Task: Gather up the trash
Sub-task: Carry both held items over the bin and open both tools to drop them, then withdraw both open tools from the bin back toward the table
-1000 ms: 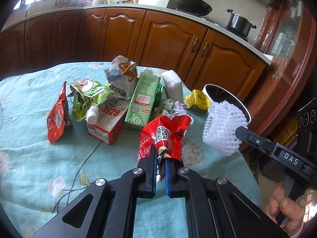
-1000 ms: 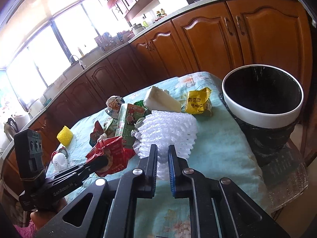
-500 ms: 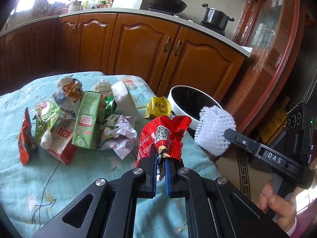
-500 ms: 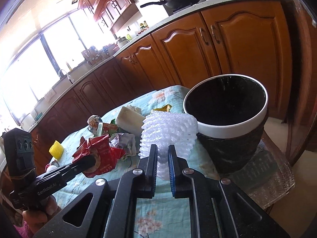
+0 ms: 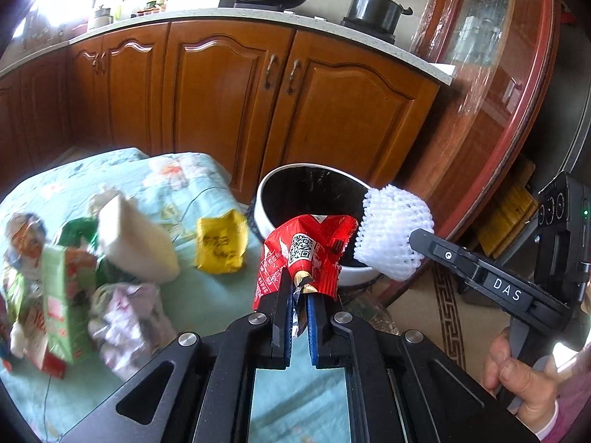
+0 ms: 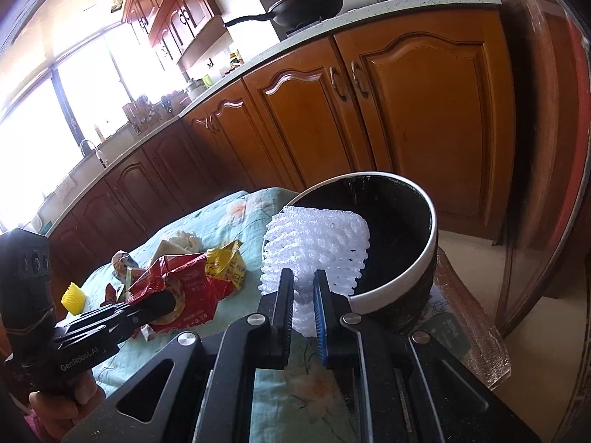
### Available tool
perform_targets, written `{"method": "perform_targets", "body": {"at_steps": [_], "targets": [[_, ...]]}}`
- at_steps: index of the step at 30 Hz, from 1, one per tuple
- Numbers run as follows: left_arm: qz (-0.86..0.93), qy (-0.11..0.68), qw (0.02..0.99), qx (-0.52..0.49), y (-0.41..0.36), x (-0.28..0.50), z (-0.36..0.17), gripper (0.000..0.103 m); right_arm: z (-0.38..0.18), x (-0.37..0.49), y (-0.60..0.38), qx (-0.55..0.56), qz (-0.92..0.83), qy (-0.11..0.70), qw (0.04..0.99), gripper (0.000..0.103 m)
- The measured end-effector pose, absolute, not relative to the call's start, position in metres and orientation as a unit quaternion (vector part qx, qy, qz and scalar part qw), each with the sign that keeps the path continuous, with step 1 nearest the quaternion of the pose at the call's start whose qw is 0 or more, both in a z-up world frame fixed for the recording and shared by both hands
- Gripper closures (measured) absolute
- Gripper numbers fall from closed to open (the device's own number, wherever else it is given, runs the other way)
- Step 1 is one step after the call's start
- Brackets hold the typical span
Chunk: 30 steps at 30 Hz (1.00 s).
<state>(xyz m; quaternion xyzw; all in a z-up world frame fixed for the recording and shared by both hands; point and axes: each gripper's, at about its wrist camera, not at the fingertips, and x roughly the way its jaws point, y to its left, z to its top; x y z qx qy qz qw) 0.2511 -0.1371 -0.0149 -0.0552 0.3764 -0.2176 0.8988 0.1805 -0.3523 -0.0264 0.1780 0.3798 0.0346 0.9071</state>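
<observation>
At the far left of the left wrist view we see the remaining trash lying on the teal flowered tablecloth [image 5: 207, 295]: a green carton [image 5: 64, 299], crumpled paper [image 5: 125, 317], a white block-shaped pack [image 5: 136, 240] and, nearer the table's edge, a yellow packet [image 5: 220, 241], all blurred. Moving right, our left gripper [image 5: 300, 288] has its jaws drawn narrow and clamped on the lower end of a red snack wrapper [image 5: 303, 254], which stands up above the fingertips right in front of the bin's near rim. Behind it is the trash bin [image 5: 264, 203], white-rimmed with a black liner, standing just off the table's end below the wooden cabinets [image 5: 332, 110]. Further right, our right gripper [image 6: 303, 295] pinches a white foam fruit net [image 6: 314, 243] between narrow jaws; in both views the net hangs over the bin's opening, at its rim. At the far right a hand [image 5: 521, 380] grips that gripper's handle. In the right wrist view a small yellow foam net [image 6: 74, 297] lies on the table at far left.
</observation>
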Motion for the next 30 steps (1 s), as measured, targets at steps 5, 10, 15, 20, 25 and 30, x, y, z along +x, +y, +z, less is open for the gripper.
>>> {"method": "perform_targets", "body": {"at_steps": [5,10,15,20,25,30], "targets": [[-0.221,0.386,0.894,-0.051,-0.160,0.287,-0.021,0.098,-0.025,0.198,-0.365,0.163,0.028,0.382,0.909,0.093],[-0.218,0.394,0.892,-0.044,-0.182,0.323,-0.028,0.098,-0.032,0.221,-0.382,0.160,0.024,0.394,0.905,0.092],[-0.218,0.403,0.888,-0.043,-0.200,0.350,-0.035,0.098,-0.044,0.237,-0.394,0.160,0.022,0.409,0.898,0.092],[-0.213,0.416,0.884,-0.035,-0.211,0.370,-0.046,0.092,-0.056,0.249,-0.399,0.159,0.023,0.424,0.891,0.088],[-0.200,0.422,0.884,-0.039,-0.210,0.377,-0.052,0.050,-0.060,0.257,-0.402,0.161,0.013,0.431,0.888,0.060],[-0.199,0.416,0.886,-0.050,-0.198,0.366,-0.053,0.041,-0.057,0.248,-0.405,0.174,0.014,0.419,0.891,0.039]]}}
